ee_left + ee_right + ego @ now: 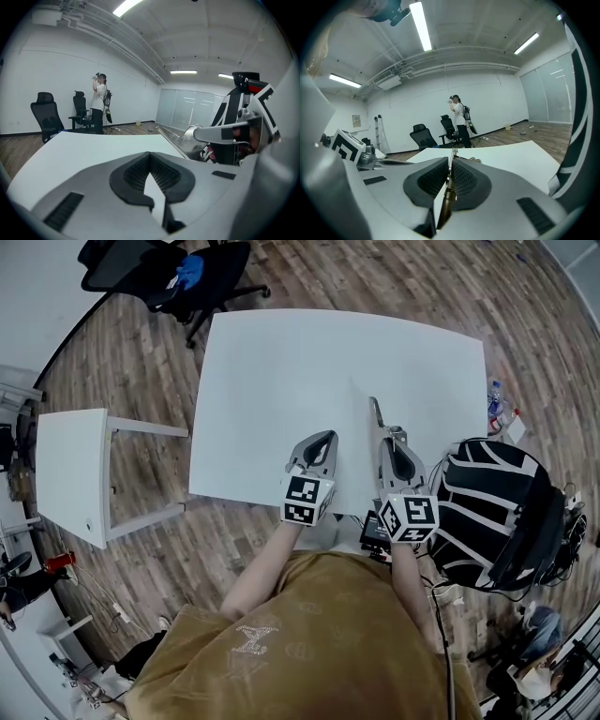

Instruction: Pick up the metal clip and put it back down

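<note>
Right gripper [386, 433] is clamped on the metal clip [376, 413], and in the head view the clip juts out from its tips toward the far side, over the white table [281, 362]. Just to its left the left gripper [327, 438] also hangs over the near part of the table, apart from the clip. On the wooden floor, a black office chair [169, 273] stands beyond the far left corner, a small white side table [70, 474] is well off to the left, and a black seat with white stripes [487, 507] is close on the right. In the left gripper view, the left gripper [150, 155] has its dark ribbed pads drawn together at the tips, with nothing between them and only the white tabletop showing behind. To the right, the shiny clip [180, 142] reaches toward the far table edge, held by the right gripper [225, 133]. A person [100, 103] stands by chairs at the far wall. In the right gripper view, the right gripper [450, 165] pinches the clip [446, 199] edge-on between its pads, a thin strip running up through the narrow gap. The left gripper's marker cube [347, 146] shows at the left, and the same person [460, 119] stands far off.
</note>
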Tool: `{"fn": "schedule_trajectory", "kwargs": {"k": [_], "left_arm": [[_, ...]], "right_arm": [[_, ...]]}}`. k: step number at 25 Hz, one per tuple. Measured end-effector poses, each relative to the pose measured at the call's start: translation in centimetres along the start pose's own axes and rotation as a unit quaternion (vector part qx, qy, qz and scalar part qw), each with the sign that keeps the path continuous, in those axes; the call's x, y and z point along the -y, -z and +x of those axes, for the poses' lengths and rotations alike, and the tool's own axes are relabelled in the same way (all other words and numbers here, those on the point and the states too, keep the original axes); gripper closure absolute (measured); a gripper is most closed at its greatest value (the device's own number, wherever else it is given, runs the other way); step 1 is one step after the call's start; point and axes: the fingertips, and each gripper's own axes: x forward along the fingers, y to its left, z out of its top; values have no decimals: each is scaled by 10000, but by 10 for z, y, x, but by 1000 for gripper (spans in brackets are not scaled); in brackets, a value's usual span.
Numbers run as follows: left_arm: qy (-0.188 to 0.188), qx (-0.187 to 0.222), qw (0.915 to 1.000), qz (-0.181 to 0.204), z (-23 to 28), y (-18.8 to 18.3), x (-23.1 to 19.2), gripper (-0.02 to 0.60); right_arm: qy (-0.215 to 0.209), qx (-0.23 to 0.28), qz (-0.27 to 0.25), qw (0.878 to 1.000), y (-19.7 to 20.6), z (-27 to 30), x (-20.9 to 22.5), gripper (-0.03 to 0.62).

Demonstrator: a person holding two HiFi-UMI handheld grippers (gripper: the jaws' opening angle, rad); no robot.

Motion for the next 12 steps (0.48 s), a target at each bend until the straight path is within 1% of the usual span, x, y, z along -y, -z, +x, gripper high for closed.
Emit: {"fn": "schedule_trajectory", "kwargs": {"k": [6, 12], "left_arm": [[-80, 355, 9989, 286, -9, -26, 6, 584], [-96, 744, 9967, 316, -22, -52, 12, 584]], "right_arm": [[94, 251, -26, 9996, -21, -8, 1, 568], [160, 481, -249, 9984, -41, -18, 0, 568]]}}
